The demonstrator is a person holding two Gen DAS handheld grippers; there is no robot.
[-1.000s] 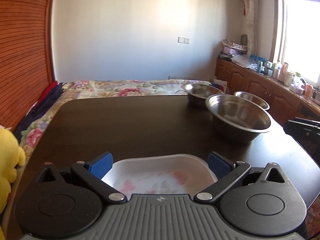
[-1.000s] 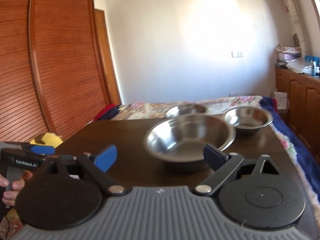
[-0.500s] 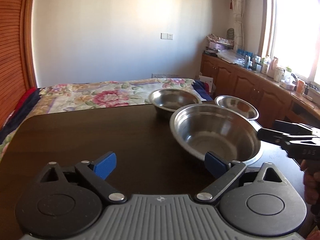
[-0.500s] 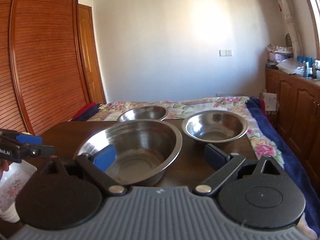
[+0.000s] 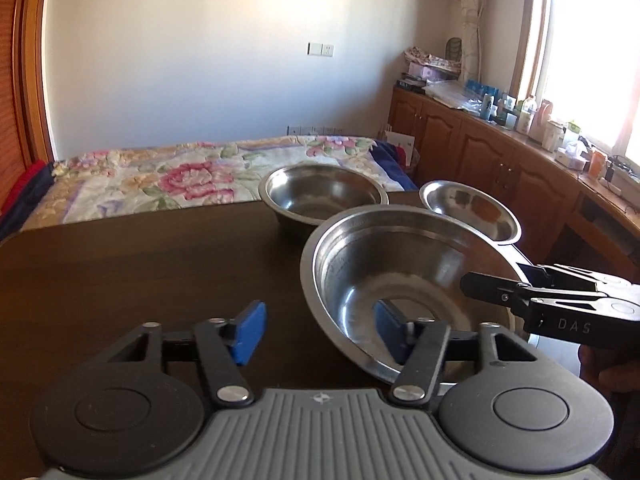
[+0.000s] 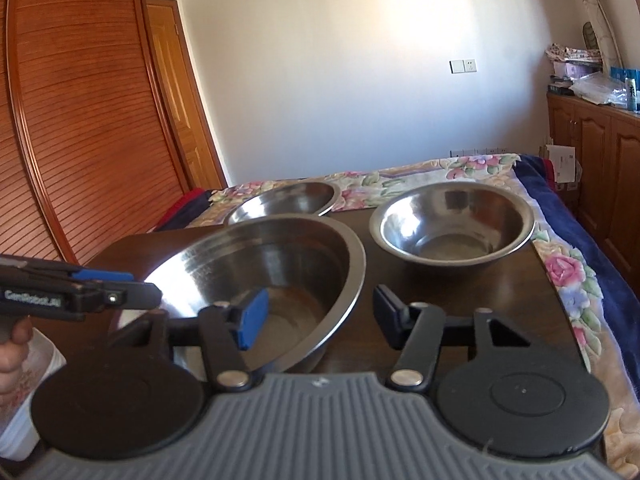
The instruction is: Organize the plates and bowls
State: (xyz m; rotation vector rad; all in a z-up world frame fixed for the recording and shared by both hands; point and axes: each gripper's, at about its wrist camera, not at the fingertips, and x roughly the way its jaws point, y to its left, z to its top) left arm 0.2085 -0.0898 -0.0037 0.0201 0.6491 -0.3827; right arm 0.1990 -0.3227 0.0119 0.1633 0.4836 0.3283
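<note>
A: Left gripper (image 5: 316,330), spread wide, is straddling the near rim of the large steel bowl (image 5: 400,276); one pad sits inside it, and the right gripper (image 5: 480,286) is reaching over its far side.

B: Right gripper (image 6: 316,322), equally wide, is bracketing that bowl's (image 6: 276,276) rim, nothing clamped. Thin, slick steel could be slipping or tipping toward the smaller bowl (image 6: 452,224) beyond.

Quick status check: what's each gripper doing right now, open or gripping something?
Left gripper: open, holding nothing; its right pad sits inside the large steel bowl.
Right gripper: open, holding nothing; straddling that bowl's rim.
</note>
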